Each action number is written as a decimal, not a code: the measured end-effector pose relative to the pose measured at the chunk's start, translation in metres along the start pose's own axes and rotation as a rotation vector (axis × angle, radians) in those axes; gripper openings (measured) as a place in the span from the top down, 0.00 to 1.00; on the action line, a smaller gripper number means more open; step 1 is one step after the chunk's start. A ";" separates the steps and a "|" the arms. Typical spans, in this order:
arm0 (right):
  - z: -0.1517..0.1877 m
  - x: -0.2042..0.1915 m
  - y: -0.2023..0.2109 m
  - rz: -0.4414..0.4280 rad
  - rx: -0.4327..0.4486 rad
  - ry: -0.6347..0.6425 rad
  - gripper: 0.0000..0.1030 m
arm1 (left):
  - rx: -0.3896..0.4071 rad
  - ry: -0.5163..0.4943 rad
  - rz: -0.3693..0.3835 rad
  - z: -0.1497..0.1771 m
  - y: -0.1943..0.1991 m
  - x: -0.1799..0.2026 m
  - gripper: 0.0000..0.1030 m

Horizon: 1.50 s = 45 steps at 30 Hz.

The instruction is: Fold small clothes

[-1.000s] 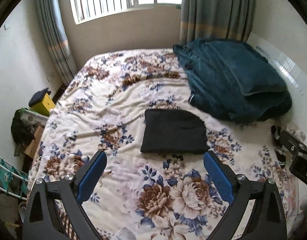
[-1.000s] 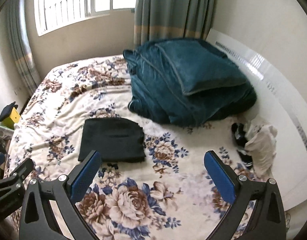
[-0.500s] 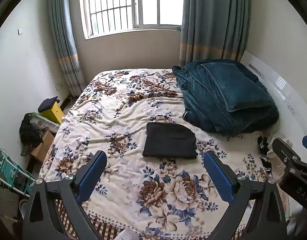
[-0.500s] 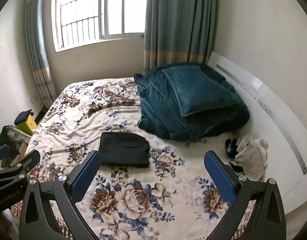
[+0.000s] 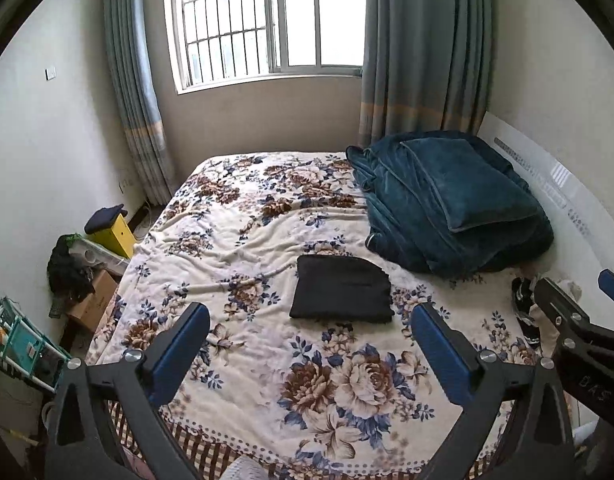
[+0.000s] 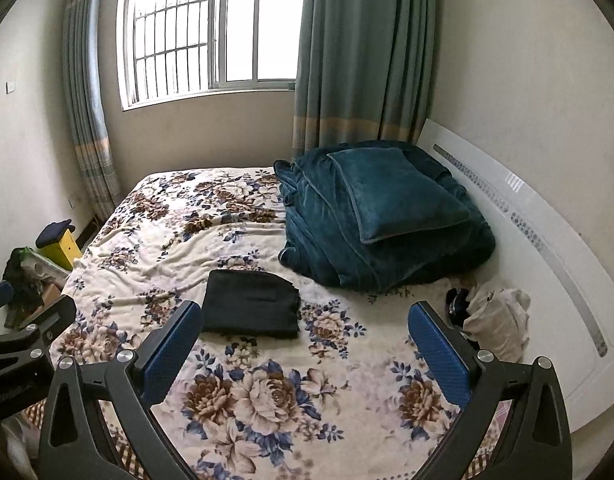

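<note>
Both my tongs are spread wide and hold nothing: the left gripper and the right gripper hang above the near edge of the bed. The folded black garment lies flat mid-bed, clear of both. Right of it, by the white headboard, sits a crumpled pile of clothes. My worry: reaching there, I might drag the fold loose, or catch the blue blanket beyond the garment.

Two side-by-side wrist views from the bed's foot, windowward, sharing it.
</note>
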State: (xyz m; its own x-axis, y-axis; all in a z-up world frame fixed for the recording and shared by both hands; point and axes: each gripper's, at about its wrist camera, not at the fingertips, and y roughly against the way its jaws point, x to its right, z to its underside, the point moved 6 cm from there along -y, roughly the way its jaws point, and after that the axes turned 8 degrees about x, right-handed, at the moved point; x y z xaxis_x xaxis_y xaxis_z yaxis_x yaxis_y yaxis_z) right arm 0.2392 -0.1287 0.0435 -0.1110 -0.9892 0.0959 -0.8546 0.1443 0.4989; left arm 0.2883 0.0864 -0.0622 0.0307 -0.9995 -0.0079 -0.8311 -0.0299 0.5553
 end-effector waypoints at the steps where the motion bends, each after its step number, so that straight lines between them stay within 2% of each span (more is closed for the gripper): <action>1: 0.000 0.001 0.000 0.000 0.000 0.000 0.00 | 0.002 0.000 -0.001 -0.001 0.002 0.000 0.00; 18: -0.003 0.001 -0.003 -0.015 -0.007 -0.003 0.00 | 0.011 -0.007 -0.037 -0.002 0.006 -0.002 0.00; 45: 0.003 -0.006 0.002 -0.021 -0.017 -0.004 0.00 | 0.009 0.004 -0.039 0.000 0.011 0.000 0.00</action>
State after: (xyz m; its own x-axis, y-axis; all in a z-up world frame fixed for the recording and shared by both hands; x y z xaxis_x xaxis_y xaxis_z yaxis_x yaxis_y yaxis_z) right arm 0.2362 -0.1227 0.0411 -0.0955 -0.9920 0.0821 -0.8482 0.1243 0.5150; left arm 0.2786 0.0865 -0.0559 0.0658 -0.9975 -0.0263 -0.8344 -0.0694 0.5467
